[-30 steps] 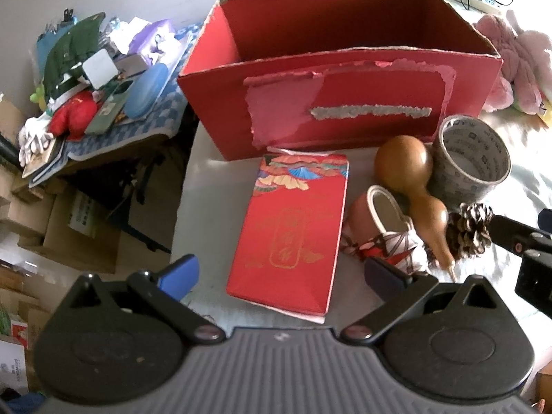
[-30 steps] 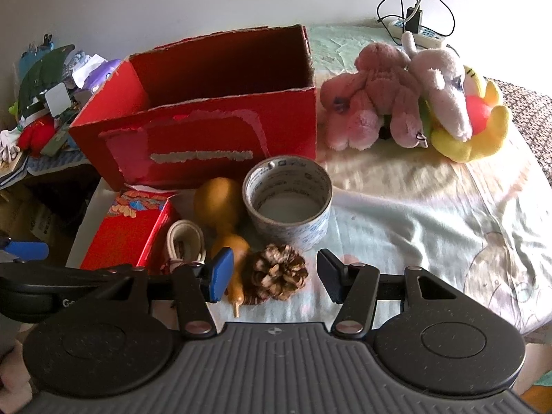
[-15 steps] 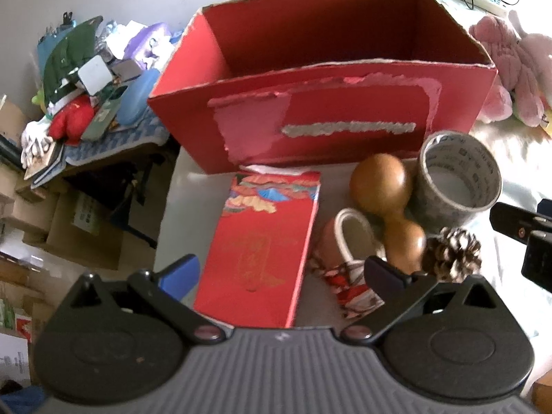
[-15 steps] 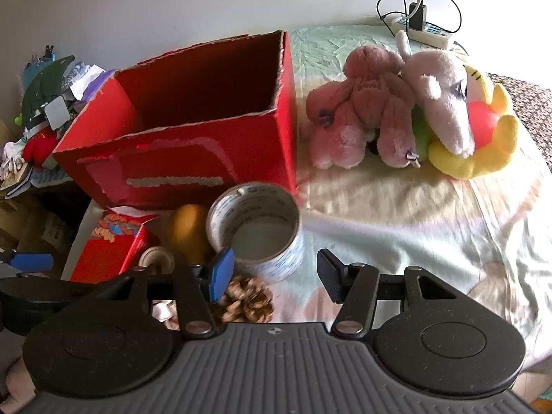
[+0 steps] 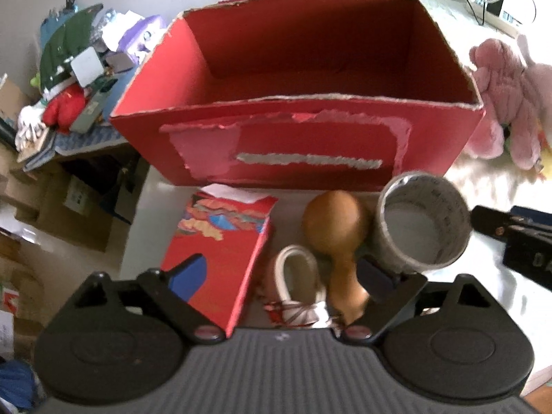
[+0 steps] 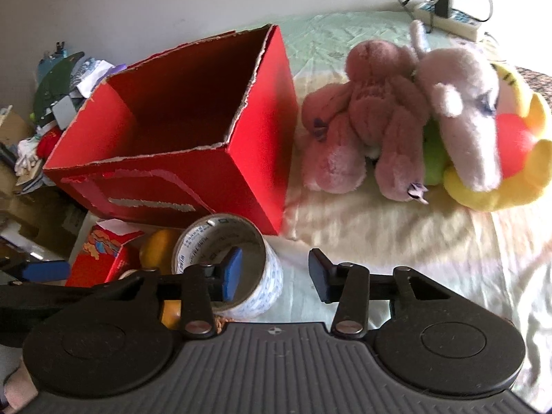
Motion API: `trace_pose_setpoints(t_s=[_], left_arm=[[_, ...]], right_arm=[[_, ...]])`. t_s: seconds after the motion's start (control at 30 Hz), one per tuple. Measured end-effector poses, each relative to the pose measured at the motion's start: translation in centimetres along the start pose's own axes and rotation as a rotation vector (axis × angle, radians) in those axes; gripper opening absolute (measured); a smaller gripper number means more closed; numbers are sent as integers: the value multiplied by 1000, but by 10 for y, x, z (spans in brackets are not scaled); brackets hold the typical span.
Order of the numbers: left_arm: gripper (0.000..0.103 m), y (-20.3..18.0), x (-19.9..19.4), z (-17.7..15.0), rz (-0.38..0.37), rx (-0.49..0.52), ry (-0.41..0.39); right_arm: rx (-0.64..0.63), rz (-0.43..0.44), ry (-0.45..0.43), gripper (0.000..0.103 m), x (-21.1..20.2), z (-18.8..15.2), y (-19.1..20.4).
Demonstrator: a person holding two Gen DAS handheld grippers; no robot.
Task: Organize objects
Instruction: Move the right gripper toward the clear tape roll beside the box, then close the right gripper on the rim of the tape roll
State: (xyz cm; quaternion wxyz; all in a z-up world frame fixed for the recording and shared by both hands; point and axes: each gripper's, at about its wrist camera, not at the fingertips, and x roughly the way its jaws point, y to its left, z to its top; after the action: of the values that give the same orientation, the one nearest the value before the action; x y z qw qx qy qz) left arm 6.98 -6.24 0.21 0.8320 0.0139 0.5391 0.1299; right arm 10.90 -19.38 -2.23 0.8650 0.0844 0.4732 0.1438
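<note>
An open red cardboard box [image 5: 310,138] [image 6: 193,138] stands on the bed. In front of it lie a red packet [image 5: 220,252], a brown gourd [image 5: 336,231], a small red and white cup-like thing [image 5: 296,289] and a roll of tape [image 5: 422,220] [image 6: 269,276]. My left gripper [image 5: 281,277] hangs over the packet, the cup-like thing and the gourd; its jaws are closing and the pads press on nothing. My right gripper [image 6: 276,274] straddles the roll's right wall, blue pad [image 6: 232,272] inside the ring, jaws closing, the outer pad still apart from it.
Pink plush toys [image 6: 379,131] and a yellow one [image 6: 500,179] lie right of the box. A power strip [image 6: 448,20] with cables sits at the back. A cluttered side table [image 5: 79,79] and cardboard boxes [image 5: 69,203] stand to the left, past the bed's edge.
Both grippers have moved forward and the objects have slid down the frames. The right gripper's blue finger has come inside the tape roll. Both pairs of jaws stand narrower than before.
</note>
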Motion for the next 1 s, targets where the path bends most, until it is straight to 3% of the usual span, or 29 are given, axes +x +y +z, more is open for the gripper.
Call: trace_pose_setpoints(t_s=[0.23,0.4,0.5,0.67,0.83,0.9,1.0], left_arm=[[81,-7,-5,7,-108,-61,-24],[58,-20,9,13,-142,-69,14],[51,-22,19,14,-186,-76,50],[46,-25,22,16,-193,-36,23],[44,-26,29,23,-235,-8,49],[30,-29,30,25,-260,23,53],[19,-35,27,29,-299,68,46]], right_arm=[[-29,45,46,36,26,9,-5],[-25,70,97,29,43,7,-11],[-8,84,119,29,49,6,-14],[38,116,138,17,52,7,-18],[44,87,119,14,47,8,-19],[59,84,105,14,43,6,-21],[94,77,82,14,31,4,-27]])
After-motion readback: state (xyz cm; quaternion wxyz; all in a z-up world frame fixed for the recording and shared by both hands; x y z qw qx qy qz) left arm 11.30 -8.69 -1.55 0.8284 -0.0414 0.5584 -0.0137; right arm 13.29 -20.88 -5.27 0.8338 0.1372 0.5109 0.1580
